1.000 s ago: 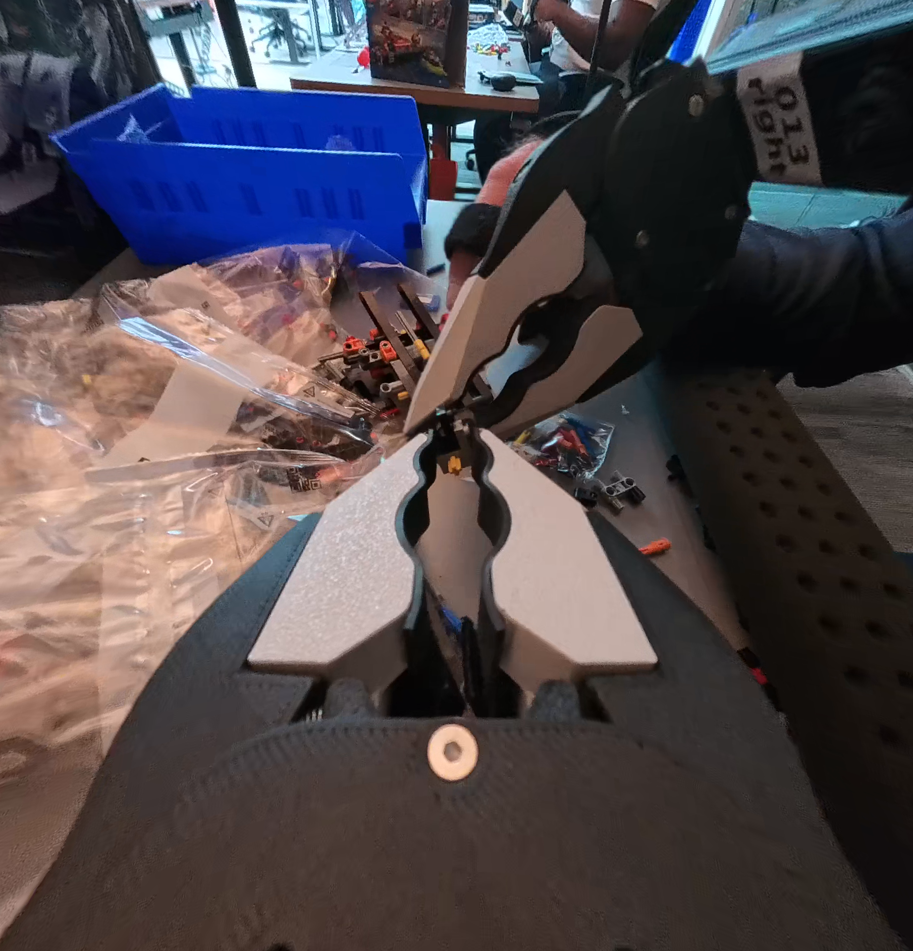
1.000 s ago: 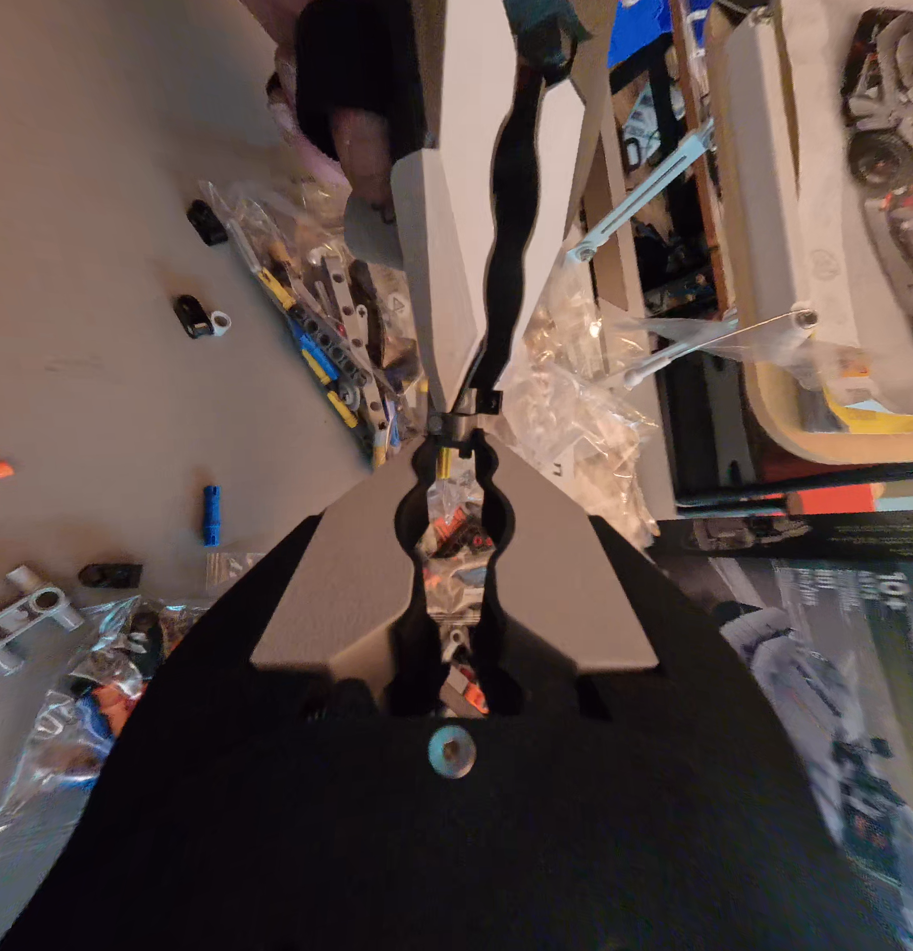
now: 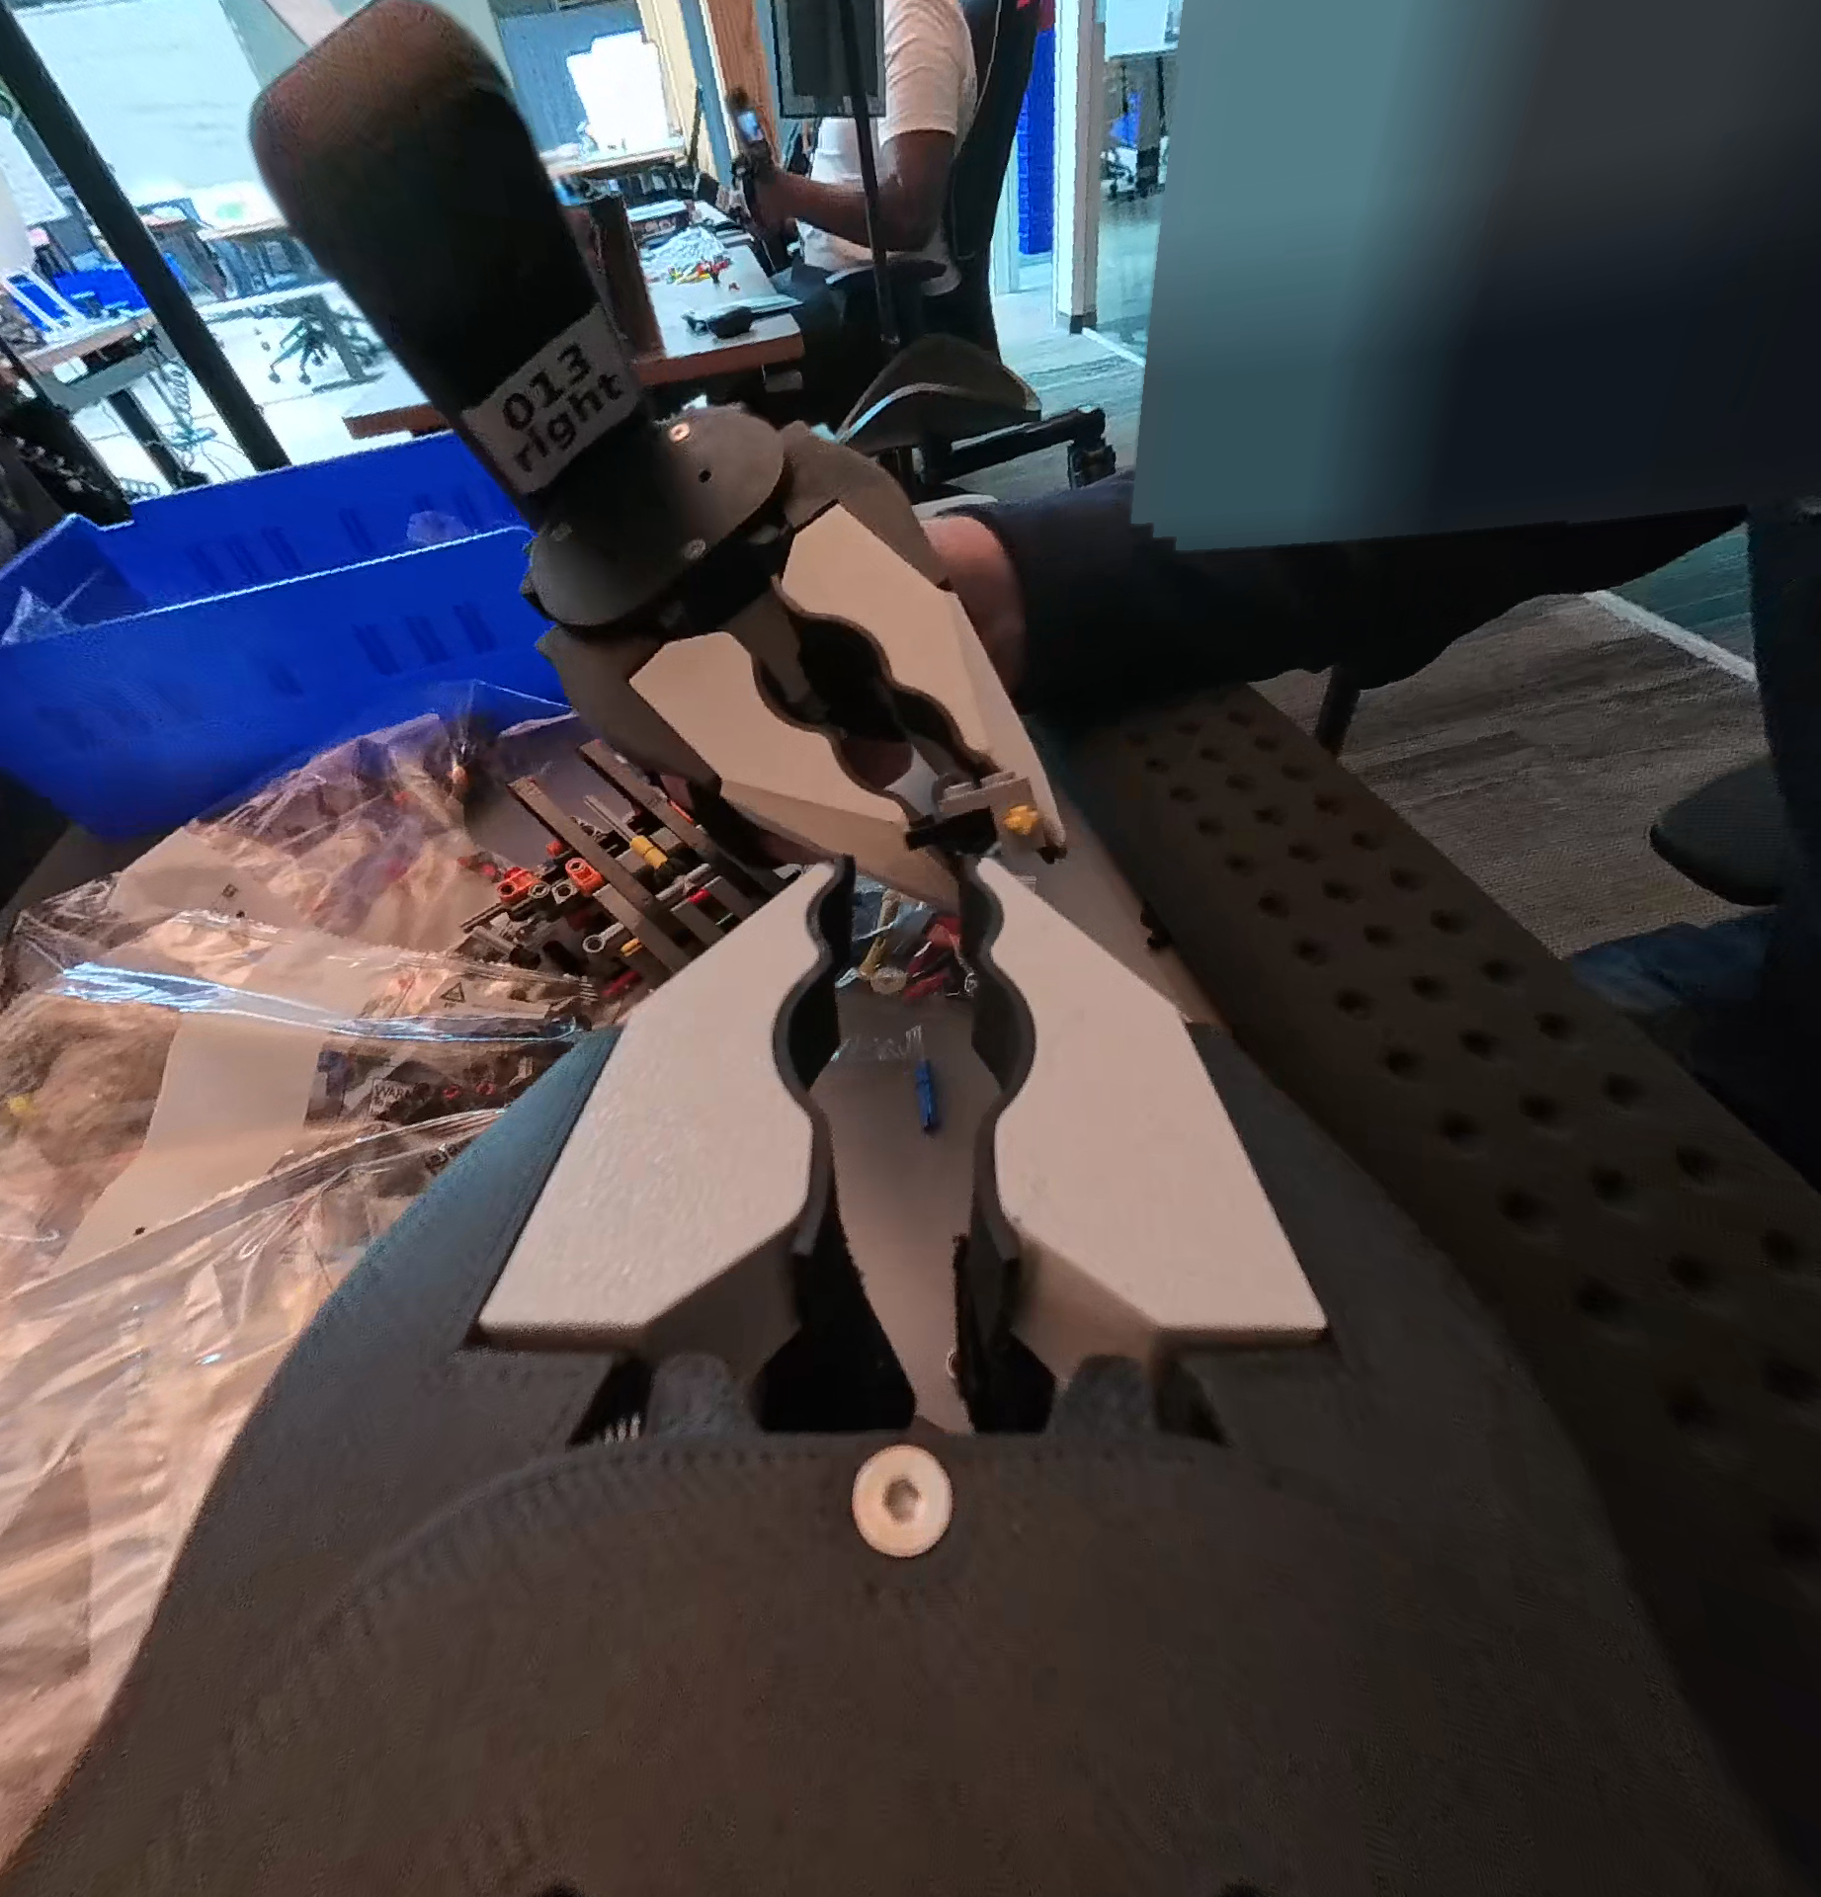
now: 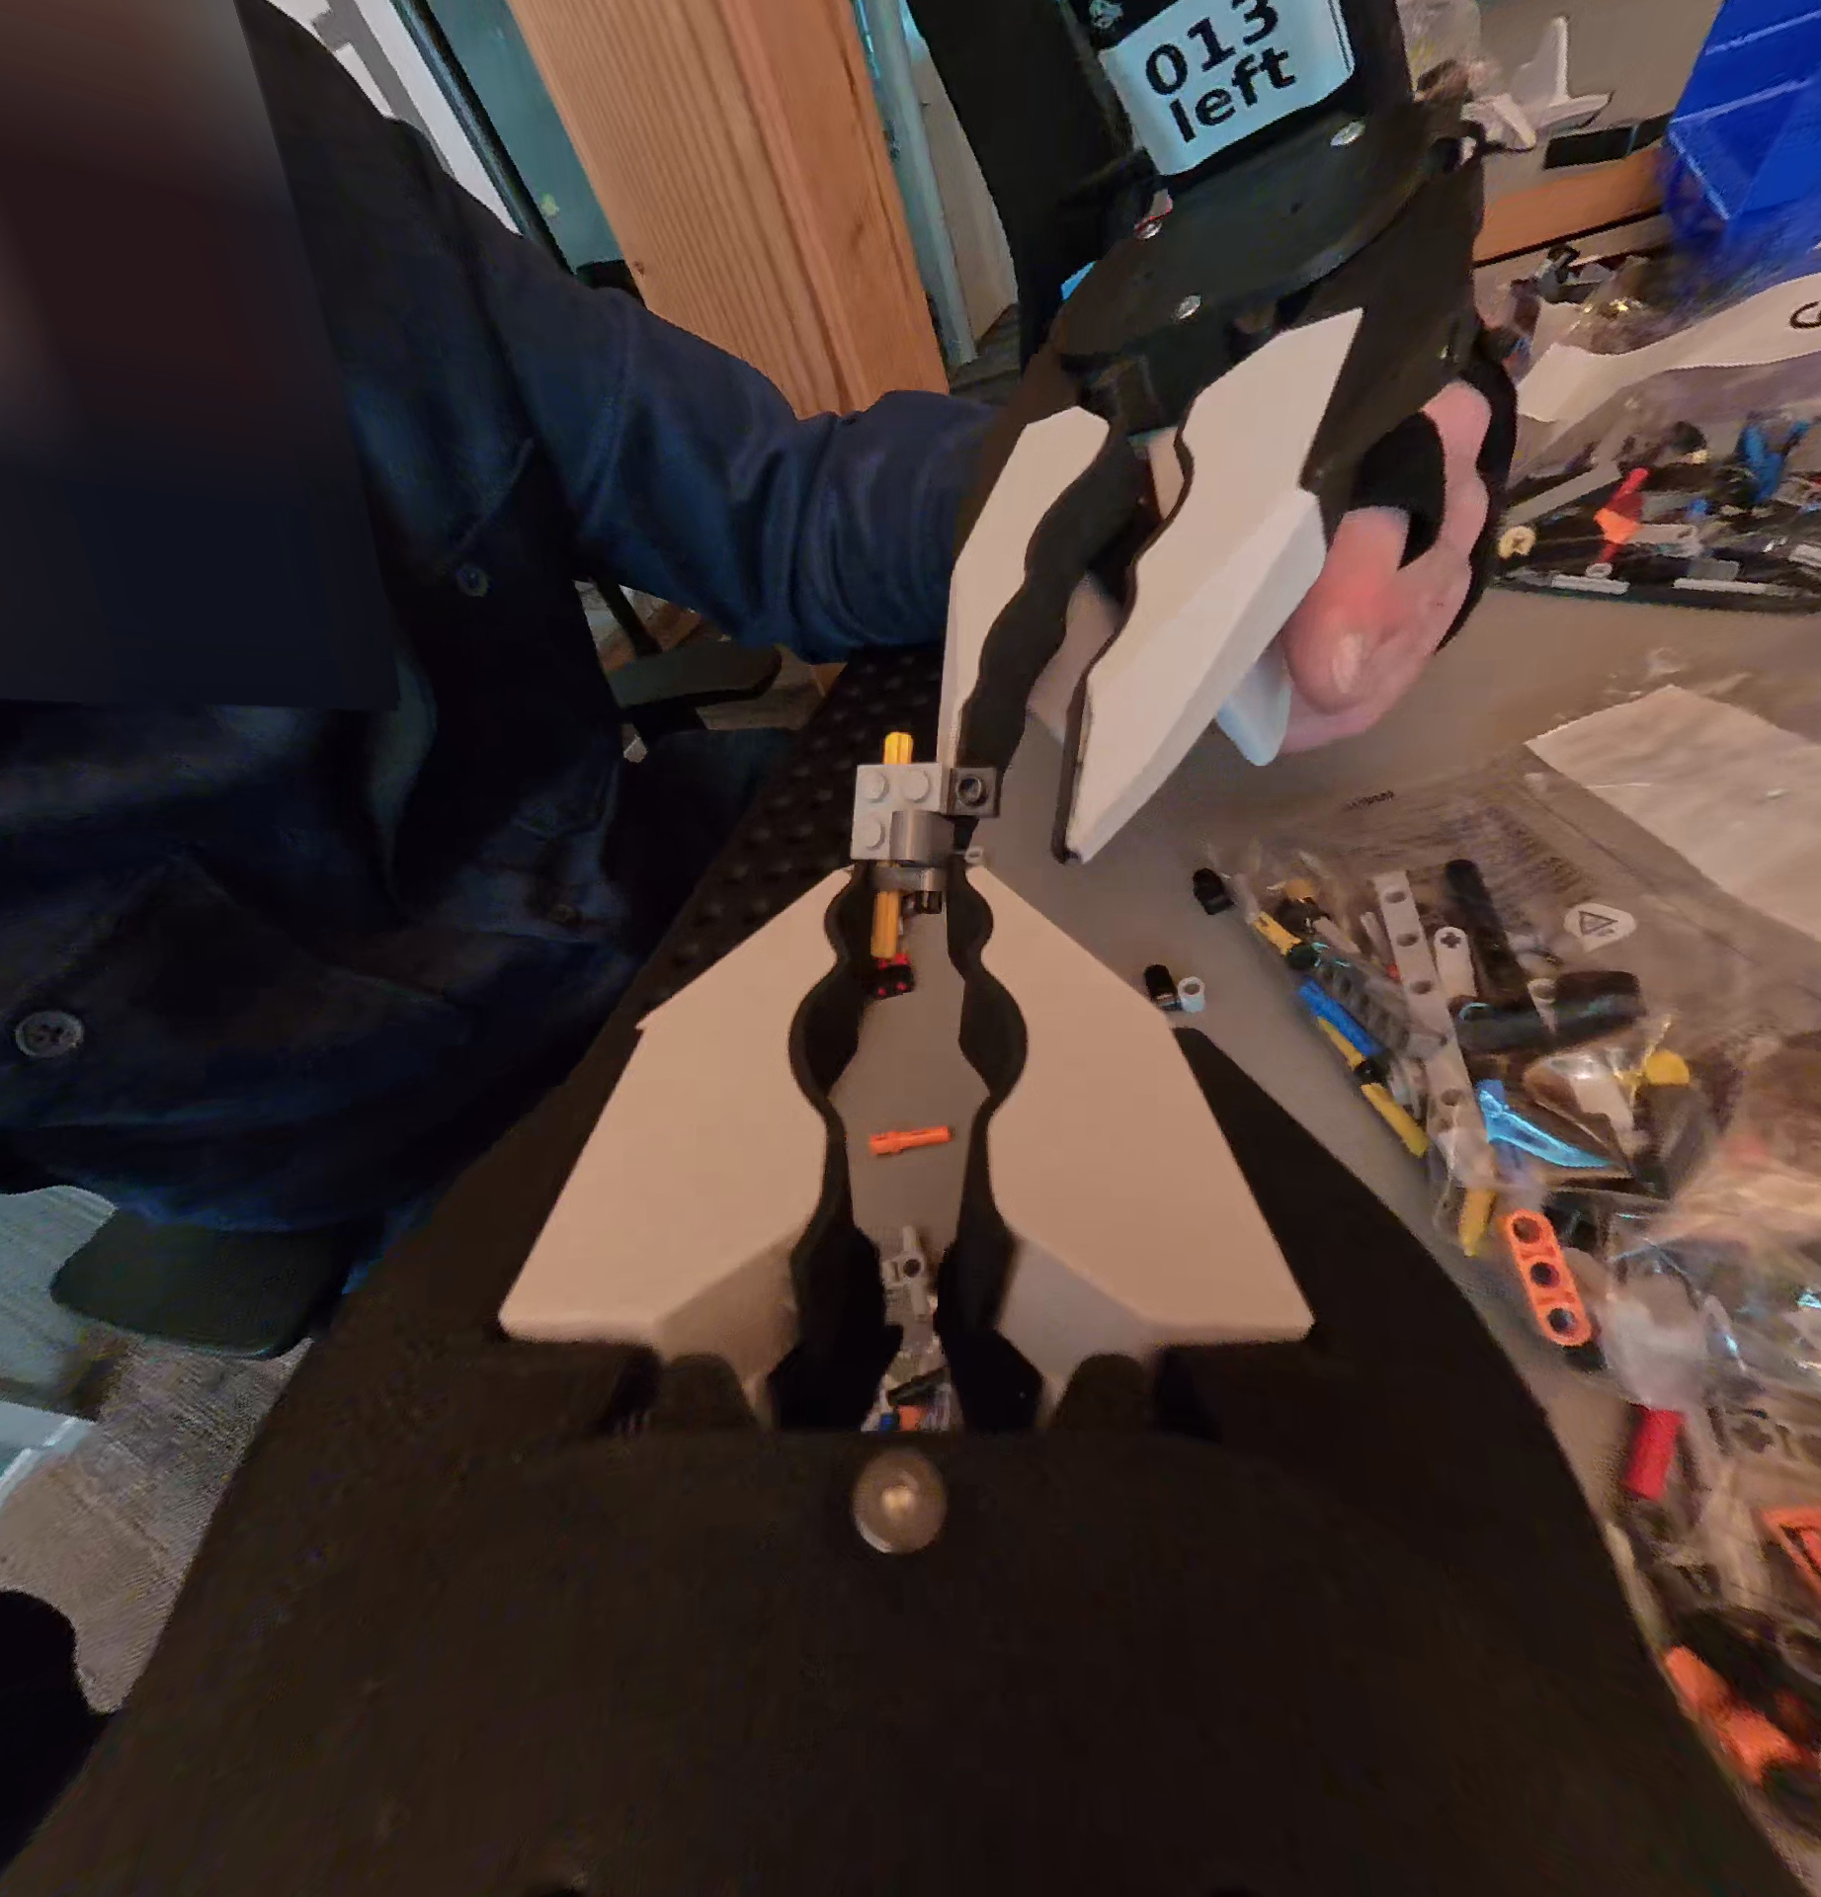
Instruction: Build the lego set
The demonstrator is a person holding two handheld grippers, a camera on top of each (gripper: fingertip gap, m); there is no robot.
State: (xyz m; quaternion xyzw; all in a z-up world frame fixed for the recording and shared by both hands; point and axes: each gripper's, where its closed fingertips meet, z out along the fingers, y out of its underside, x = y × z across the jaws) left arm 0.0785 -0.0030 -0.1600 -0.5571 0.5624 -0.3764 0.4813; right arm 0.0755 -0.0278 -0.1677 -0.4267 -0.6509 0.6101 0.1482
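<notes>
A small lego assembly (image 4: 898, 811), made of a grey plate, a grey connector, a black piece and a yellow axle, sits between the tips of my right gripper (image 4: 906, 873), which is shut on it above the table edge. It also shows in the left wrist view (image 3: 978, 806), at the tip of the right gripper (image 3: 988, 821). My left gripper (image 3: 908, 873) is open and empty. In the right wrist view the left gripper (image 4: 1019, 831) comes in from the upper right, with one fingertip (image 4: 962, 719) right beside the assembly's black piece.
Clear bags of lego parts lie on the grey table (image 3: 218, 1078) (image 4: 1501, 1027). A blue bin (image 3: 218, 636) stands at the back left. A black perforated strip (image 3: 1399, 1027) runs along the table edge. Loose orange (image 4: 908, 1139) and blue (image 3: 924, 1093) pins lie on the table. A person's dark sleeve (image 4: 680, 462) is close. The tips of both grippers are at nearly the same place.
The left gripper has opened and let go of the assembly, which now stays in the right gripper. Both grippers have lifted and turned, so the views point more towards the room.
</notes>
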